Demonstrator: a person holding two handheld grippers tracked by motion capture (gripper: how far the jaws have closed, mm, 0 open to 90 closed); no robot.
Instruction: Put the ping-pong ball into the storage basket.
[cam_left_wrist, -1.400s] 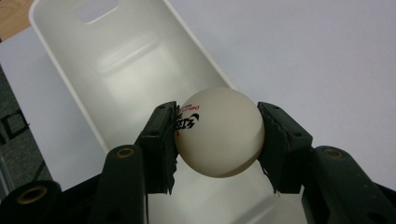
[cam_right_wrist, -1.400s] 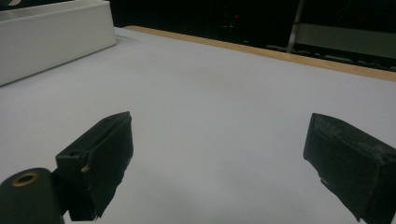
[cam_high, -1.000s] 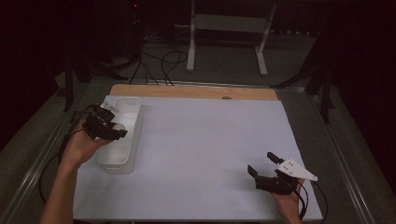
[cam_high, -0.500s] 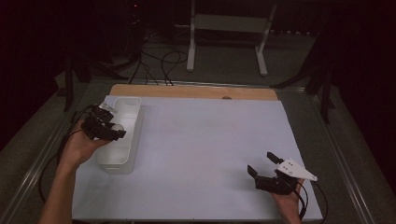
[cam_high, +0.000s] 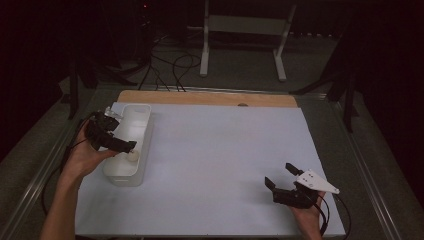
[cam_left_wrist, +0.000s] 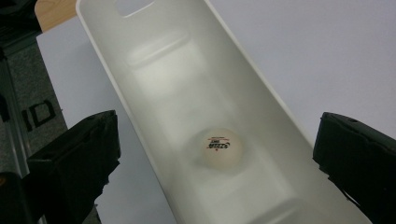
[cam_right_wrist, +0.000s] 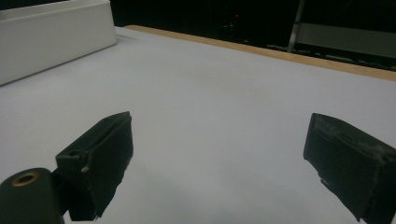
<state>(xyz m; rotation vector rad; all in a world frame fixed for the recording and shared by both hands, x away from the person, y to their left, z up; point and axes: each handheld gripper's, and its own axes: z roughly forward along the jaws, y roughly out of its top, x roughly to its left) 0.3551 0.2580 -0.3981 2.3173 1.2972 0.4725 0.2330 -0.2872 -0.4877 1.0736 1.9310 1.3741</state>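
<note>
Left tongs (cam_left_wrist: 217, 154) just sprung apart above ball (cam_left_wrist: 222, 148) in tray (cam_left_wrist: 261, 100), right tongs (cam_right_wrist: 219, 163) apart, ball print blurred

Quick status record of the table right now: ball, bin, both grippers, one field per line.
ball: white ping-pong ball with printed logo, lying on the floor of the bin, free of the jaws
bin: long white plastic bin at the left side of the table, upright
left gripper: over the bin's near end, jaws have just been opening, now wide apart, nothing between them
right gripper: near the table's right front corner, jaws open, nothing between them
</note>
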